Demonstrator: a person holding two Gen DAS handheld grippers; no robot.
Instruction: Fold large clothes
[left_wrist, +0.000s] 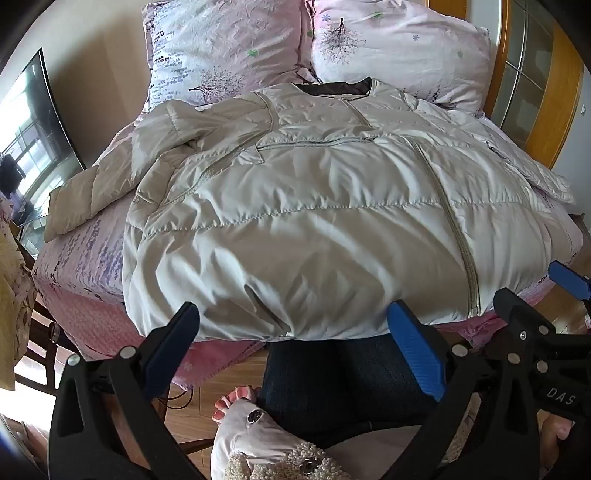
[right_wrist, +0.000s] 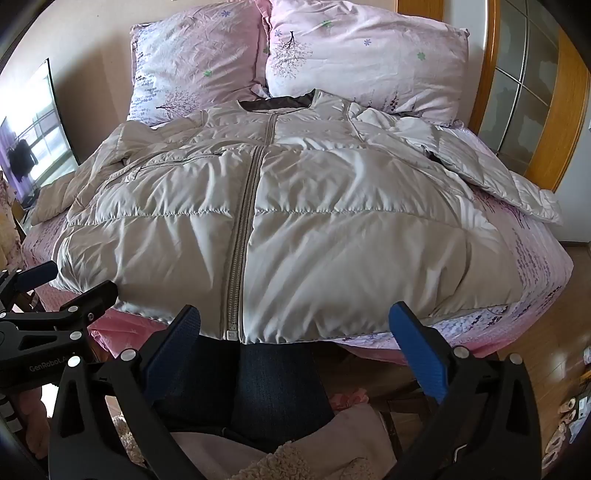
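Both grippers sit at the bottom of their frames, held back from the bed and touching nothing. In the left wrist view the left gripper (left_wrist: 295, 354) has its blue-padded fingers spread wide; the right gripper (right_wrist: 299, 350) is spread just as wide in its own view. Each shows in the other's picture too: the right one at the lower right edge of the left view, the left one at the lower left edge of the right view.

Between and below the fingers are the person's jeans (right_wrist: 273, 384), with a wooden floor (right_wrist: 535, 332) to the sides.

Just beyond, a pale quilted jacket (right_wrist: 295, 221) lies front up across the middle of the bed (right_wrist: 535, 266), zipper (right_wrist: 242, 236) closed, hem hanging over the near edge, collar toward the top. Its sleeves stretch out to the left and right.

At the top of the frame, two pink pillows (right_wrist: 362, 55) lean side by side behind the collar. A dark screen (left_wrist: 33, 122) stands at the upper left.
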